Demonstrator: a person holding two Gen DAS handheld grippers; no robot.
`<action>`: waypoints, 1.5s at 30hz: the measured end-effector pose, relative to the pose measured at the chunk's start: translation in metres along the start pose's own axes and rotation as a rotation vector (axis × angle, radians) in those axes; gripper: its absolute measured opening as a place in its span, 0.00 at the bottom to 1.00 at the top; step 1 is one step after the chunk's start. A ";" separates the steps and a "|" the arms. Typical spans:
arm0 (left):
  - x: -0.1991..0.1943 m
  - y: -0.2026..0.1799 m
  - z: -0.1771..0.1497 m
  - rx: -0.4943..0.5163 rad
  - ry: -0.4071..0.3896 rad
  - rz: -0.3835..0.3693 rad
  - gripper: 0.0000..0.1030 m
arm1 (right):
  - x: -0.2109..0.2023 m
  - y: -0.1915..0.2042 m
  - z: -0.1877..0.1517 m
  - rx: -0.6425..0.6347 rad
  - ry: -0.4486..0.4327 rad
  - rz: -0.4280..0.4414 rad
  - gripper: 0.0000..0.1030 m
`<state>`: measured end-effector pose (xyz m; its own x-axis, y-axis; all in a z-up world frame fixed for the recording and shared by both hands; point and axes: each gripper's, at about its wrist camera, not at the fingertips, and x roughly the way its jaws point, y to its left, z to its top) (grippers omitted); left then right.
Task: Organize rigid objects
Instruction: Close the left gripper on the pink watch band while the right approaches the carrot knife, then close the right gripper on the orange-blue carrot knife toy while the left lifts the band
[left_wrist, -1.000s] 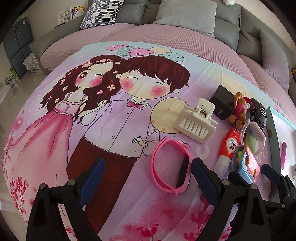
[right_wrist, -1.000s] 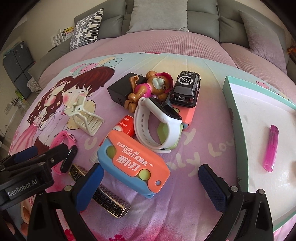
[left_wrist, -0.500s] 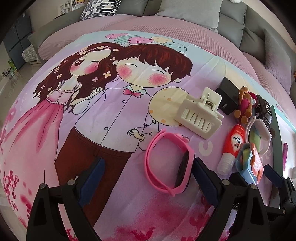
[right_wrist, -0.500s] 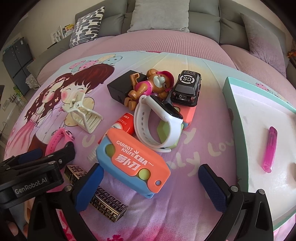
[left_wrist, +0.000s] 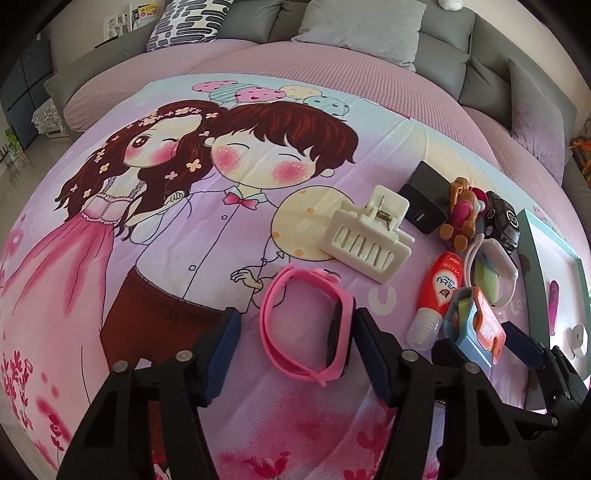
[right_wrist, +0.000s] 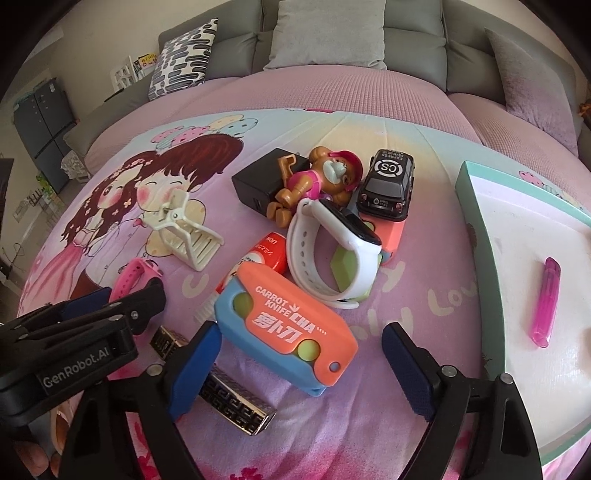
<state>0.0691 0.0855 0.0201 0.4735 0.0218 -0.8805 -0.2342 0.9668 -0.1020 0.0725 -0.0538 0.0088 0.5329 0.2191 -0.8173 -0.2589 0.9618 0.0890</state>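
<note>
Two matte black plastic gripper frames are seen, each branching into two angular arms. The left gripper (left_wrist: 293, 354) is fitted with dark navy blue rectangular pads (left_wrist: 221, 350) on the inner faces of its fingers. Round silver rivets (left_wrist: 183, 356) are set into the black arms just behind the pads, two on each side. The right gripper (right_wrist: 301, 363) is built alike, with brighter blue pads (right_wrist: 192, 369) and the same silver rivets (right_wrist: 447, 370). White lettering reading "GenRobot.AI" (right_wrist: 75, 376) is printed on the left gripper's black body, seen from the side.
</note>
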 end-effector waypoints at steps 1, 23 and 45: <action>-0.001 -0.001 0.000 0.006 -0.002 -0.004 0.54 | 0.000 0.001 0.000 -0.003 -0.001 0.001 0.84; -0.026 0.003 0.008 0.004 -0.099 -0.019 0.50 | -0.025 -0.005 0.007 0.012 -0.081 0.030 0.68; -0.018 0.000 0.006 0.013 -0.077 -0.022 0.50 | 0.001 0.004 0.004 -0.046 -0.007 0.044 0.51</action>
<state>0.0657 0.0863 0.0389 0.5427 0.0200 -0.8397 -0.2123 0.9705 -0.1141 0.0750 -0.0490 0.0110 0.5256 0.2624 -0.8093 -0.3192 0.9426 0.0983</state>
